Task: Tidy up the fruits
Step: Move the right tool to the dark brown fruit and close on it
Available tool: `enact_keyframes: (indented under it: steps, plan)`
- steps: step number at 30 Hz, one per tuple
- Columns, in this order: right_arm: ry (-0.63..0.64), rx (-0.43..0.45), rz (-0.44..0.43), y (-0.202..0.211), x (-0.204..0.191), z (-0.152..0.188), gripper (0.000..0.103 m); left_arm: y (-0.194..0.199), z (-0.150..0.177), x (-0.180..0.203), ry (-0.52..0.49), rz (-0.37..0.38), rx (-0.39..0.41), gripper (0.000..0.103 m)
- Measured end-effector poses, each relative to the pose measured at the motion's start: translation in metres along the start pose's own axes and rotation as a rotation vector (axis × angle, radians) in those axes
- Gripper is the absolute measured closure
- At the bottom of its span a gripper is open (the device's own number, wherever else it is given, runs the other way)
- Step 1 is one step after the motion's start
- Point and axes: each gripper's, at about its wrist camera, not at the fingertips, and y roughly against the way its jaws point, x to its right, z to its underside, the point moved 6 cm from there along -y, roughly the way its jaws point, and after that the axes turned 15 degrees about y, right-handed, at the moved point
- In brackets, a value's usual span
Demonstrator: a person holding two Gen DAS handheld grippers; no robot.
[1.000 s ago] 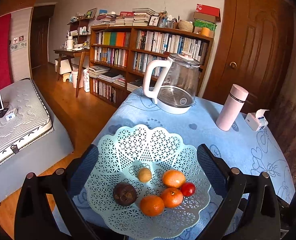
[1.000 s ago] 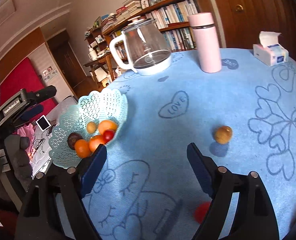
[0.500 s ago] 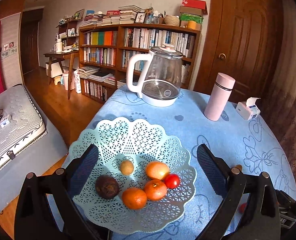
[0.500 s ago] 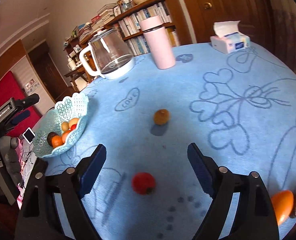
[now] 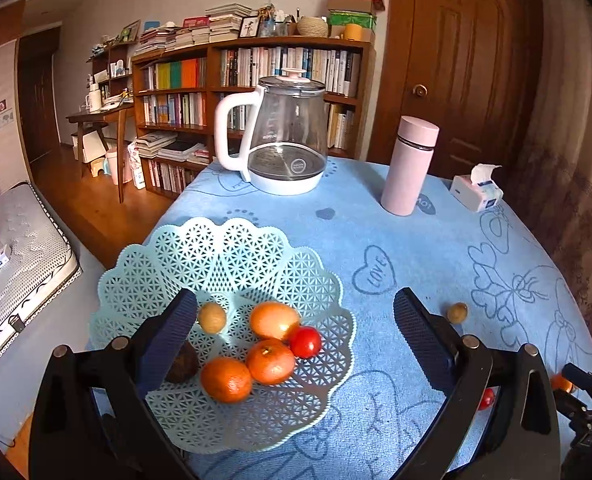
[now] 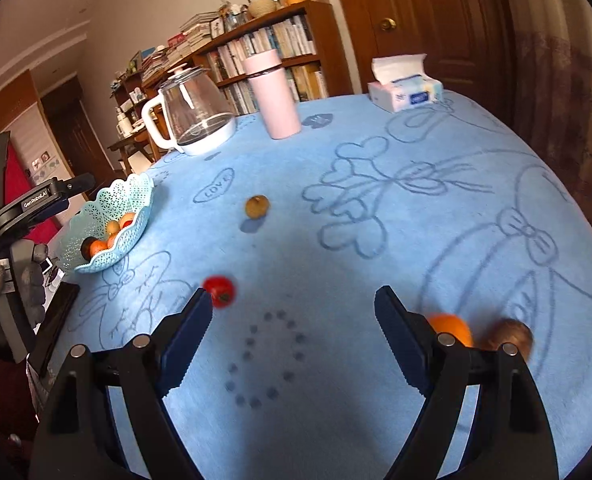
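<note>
Left tongs (image 5: 296,328): spread wide, grasping nothing, poised over the pale-green lattice plastic fruit basket (image 5: 231,248), which holds oranges, a small red tomato, a tan round fruit and a dark one.
Right tongs (image 6: 291,320): released and empty, low above the blue heart-printed cloth surface (image 6: 416,208).
Loose fruit: a small red tomato (image 6: 219,290) just ahead of the right tongs' left finger; an orange citrus fruit (image 6: 452,326) and a brown round fruit (image 6: 510,334) beside the right finger; a tan round fruit (image 6: 257,206) farther ahead.
Step in hand: likely picking the next loose fruit.
Doing it well: centre the open jaws on one fruit, close gently since round fruit rolls, then carry it left to the basket.
</note>
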Motion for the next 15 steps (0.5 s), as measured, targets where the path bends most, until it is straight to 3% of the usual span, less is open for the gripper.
enact_keyframes:
  steps: [9, 12, 15]
  plan:
    - [-0.049, -0.064, 0.121, 0.037, 0.046, 0.041, 0.021, 0.001, 0.015, 0.02, -0.044, 0.021, -0.019, 0.003]
    - [-0.041, -0.096, 0.174, 0.047, 0.061, 0.054, 0.027, 0.003, 0.02, 0.027, -0.054, 0.027, -0.023, 0.003]
    - [-0.037, -0.148, 0.227, 0.045, 0.076, 0.064, 0.04, 0.004, 0.026, 0.033, -0.061, 0.034, -0.03, 0.003]
